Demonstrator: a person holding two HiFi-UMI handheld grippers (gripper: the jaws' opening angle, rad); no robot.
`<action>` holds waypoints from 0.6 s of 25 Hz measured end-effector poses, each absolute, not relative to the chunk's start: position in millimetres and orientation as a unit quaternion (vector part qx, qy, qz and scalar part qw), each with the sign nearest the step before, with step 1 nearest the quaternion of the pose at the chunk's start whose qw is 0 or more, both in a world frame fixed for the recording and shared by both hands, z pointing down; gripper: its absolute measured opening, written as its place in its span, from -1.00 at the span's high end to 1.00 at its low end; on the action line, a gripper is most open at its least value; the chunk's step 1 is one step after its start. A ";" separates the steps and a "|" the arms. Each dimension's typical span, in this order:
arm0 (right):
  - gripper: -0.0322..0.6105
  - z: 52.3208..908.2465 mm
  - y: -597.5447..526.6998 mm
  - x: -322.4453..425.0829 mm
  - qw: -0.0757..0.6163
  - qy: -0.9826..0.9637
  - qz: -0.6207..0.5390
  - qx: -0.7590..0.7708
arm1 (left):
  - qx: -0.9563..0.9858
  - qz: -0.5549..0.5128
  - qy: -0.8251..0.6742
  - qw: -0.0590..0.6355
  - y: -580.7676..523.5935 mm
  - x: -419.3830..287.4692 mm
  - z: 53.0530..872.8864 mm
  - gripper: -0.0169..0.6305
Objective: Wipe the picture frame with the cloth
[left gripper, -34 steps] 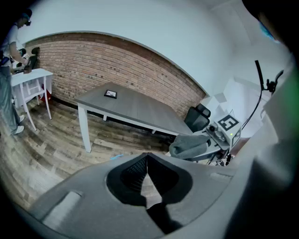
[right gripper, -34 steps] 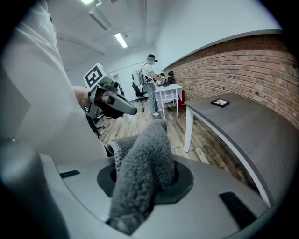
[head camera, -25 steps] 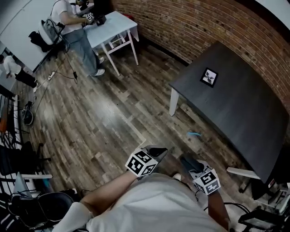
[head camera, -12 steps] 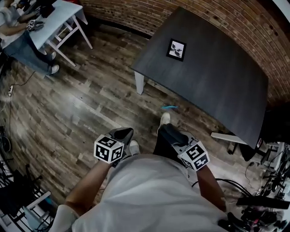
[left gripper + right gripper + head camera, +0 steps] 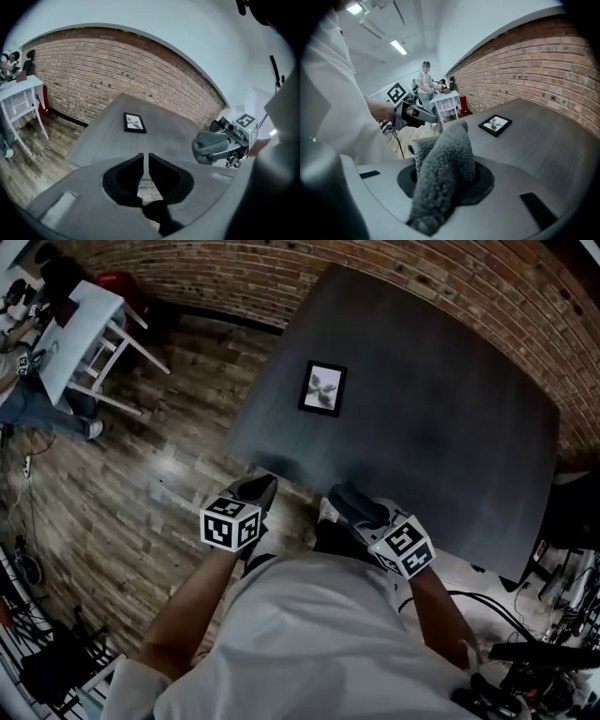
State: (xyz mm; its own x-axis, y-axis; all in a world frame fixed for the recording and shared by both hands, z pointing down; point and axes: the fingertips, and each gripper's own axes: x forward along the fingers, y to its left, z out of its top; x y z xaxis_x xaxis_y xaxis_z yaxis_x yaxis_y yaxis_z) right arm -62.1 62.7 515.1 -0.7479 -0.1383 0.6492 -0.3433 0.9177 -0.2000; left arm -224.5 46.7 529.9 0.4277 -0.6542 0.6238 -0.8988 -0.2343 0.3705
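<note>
a person stands at the near edge of a dark worktop (image 5: 441,418), a gripper in each hand. the picture frame (image 5: 322,388) lies flat, well apart from both tools, out toward the worktop's far left part below a brick wall (image 5: 394,277). the right gripper (image 5: 446,177) has its jaws clamped on a grey fleecy cloth (image 5: 440,150), which bulges up and forward past the jaw tips in a loose fold. the left gripper (image 5: 146,164) carries nothing, its jaws drawn in to a thin slit with nothing between them. both tools hover at the worktop's edge and neither touches the frame, so the wiping looks not yet begun and the step in hand appears to be the reach.

to do it well, the right gripper would likely need to come in low and tipped forward, so that the free fold of cloth, not the hard jaw tips, meets the frame's face. the frame seems light and lies loose on a smooth top, so a firm stroke could push it along. the idle left gripper could probably steady it by pressing on a border or bracing an outer edge, with the strokes running toward that brace. the grip on the cloth looks deep enough to hold, though the floppy fold may roll under if dragged against its lie.
</note>
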 end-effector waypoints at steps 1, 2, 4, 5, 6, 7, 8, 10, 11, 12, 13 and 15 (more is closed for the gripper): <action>0.63 515.9 45.0 -57.7 0.330 -0.922 0.157 0.131 | 0.762 0.175 -0.512 0.357 23.1 -224.3 532.1 0.88; 0.63 516.9 29.6 -52.7 0.330 -0.921 0.160 0.130 | 0.755 0.177 -0.518 0.361 1.6 -224.1 535.7 0.83; 0.63 519.7 2.1 -39.6 0.332 -0.919 0.167 0.133 | 0.743 0.181 -0.529 0.368 -39.6 -221.3 545.5 0.74; 0.63 521.7 -10.5 -32.9 0.333 -0.917 0.171 0.137 | 0.738 0.186 -0.533 0.370 -60.1 -219.6 551.0 0.73; 0.63 523.6 -21.0 -27.6 0.334 -0.915 0.175 0.142 | 0.734 0.192 -0.536 0.372 -79.3 -218.8 556.8 0.72; 0.63 525.2 -29.0 -24.1 0.335 -0.913 0.180 0.147 | 0.730 0.198 -0.537 0.374 -96.4 -219.3 562.9 0.72; 0.63 526.4 -35.2 -22.1 0.337 -0.911 0.185 0.152 | 0.726 0.205 -0.538 0.377 -111.9 -221.1 569.2 0.71; 0.63 528.0 -45.9 -20.1 0.342 -0.905 0.191 0.165 | 0.719 0.212 -0.541 0.381 -140.8 -227.1 582.7 0.69; 0.63 528.1 -51.3 -19.3 0.344 -0.902 0.194 0.174 | 0.715 0.216 -0.544 0.382 -154.7 -230.6 590.0 0.68; 0.63 527.6 -56.0 -18.7 0.344 -0.899 0.200 0.184 | 0.711 0.220 -0.548 0.383 -167.6 -234.3 597.4 0.68; 0.63 526.2 -59.7 -18.7 0.342 -0.896 0.207 0.195 | 0.706 0.225 -0.550 0.386 -178.7 -237.7 604.7 0.68; 0.63 522.8 -64.2 -19.8 0.337 -0.890 0.220 0.213 | 0.701 0.231 -0.548 0.394 -196.5 -240.7 618.3 0.66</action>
